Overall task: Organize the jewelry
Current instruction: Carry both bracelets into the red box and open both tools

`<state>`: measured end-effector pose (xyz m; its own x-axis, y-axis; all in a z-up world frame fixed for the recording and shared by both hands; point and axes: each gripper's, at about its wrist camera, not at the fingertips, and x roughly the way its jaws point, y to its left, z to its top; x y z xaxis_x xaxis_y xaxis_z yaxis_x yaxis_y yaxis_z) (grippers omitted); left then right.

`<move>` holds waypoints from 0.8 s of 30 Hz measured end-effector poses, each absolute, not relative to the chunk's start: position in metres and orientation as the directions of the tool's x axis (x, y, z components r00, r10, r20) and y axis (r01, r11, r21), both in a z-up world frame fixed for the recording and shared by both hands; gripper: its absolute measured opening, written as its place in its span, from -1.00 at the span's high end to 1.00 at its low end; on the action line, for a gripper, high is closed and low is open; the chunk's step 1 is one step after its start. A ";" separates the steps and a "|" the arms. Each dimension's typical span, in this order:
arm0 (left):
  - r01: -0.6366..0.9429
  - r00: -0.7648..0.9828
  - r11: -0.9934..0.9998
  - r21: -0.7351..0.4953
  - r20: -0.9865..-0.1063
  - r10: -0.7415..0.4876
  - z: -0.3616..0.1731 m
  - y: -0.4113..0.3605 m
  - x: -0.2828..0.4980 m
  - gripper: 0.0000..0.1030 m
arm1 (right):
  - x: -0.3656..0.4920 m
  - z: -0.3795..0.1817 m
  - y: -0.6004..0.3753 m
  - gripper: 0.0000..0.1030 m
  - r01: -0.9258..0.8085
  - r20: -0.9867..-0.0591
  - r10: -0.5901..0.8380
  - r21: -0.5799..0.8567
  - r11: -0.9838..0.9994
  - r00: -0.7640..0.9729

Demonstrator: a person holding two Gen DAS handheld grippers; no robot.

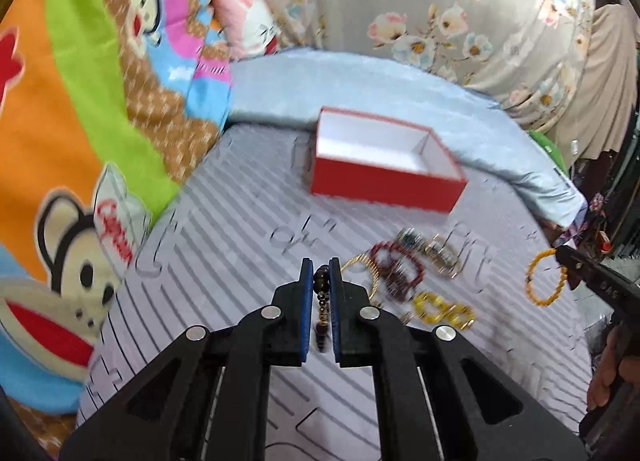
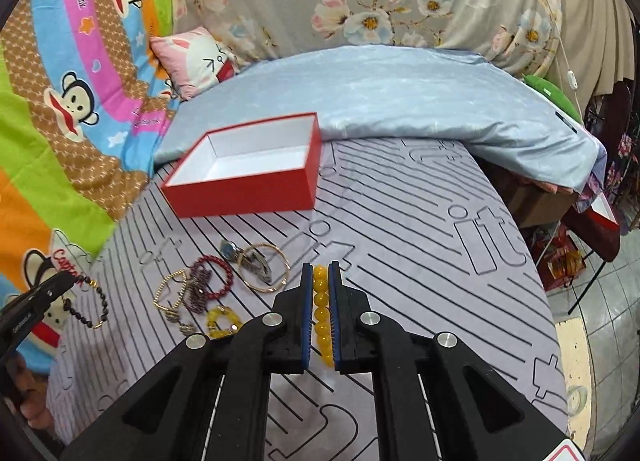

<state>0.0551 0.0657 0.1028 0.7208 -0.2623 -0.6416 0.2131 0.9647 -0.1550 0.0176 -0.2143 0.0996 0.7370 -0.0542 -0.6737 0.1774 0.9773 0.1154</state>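
My left gripper (image 1: 321, 267) is shut on a dark bead bracelet (image 1: 322, 301), held above the striped bed; it also hangs at the left of the right wrist view (image 2: 90, 307). My right gripper (image 2: 320, 269) is shut on a yellow bead bracelet (image 2: 321, 313), seen hanging at the right of the left wrist view (image 1: 546, 279). An open red box (image 1: 384, 181) with a white inside stands farther back (image 2: 248, 189). A pile of bracelets (image 1: 416, 277) lies on the sheet between grippers and box (image 2: 216, 289).
A folded light blue blanket (image 2: 400, 93) lies behind the box. A pink pillow (image 2: 192, 61) and a bright cartoon blanket (image 1: 80, 141) border the left. The bed's right edge drops to a tiled floor (image 2: 600, 301) with clutter.
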 end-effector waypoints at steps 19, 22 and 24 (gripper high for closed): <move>0.292 0.763 0.954 -0.071 -0.584 -0.277 0.141 -0.018 0.247 0.85 | 0.221 0.135 -0.198 0.86 0.003 -0.652 0.116 0.178 0.984 0.749; 0.281 0.757 0.958 -0.053 -0.601 -0.255 0.125 -0.029 0.279 0.85 | 0.253 0.121 -0.198 0.86 0.006 -0.666 0.107 0.165 0.986 0.738; 0.273 0.749 0.961 -0.050 -0.616 -0.245 0.115 -0.033 0.296 0.85 | 0.268 0.113 -0.199 0.86 0.012 -0.675 0.102 0.162 0.987 0.731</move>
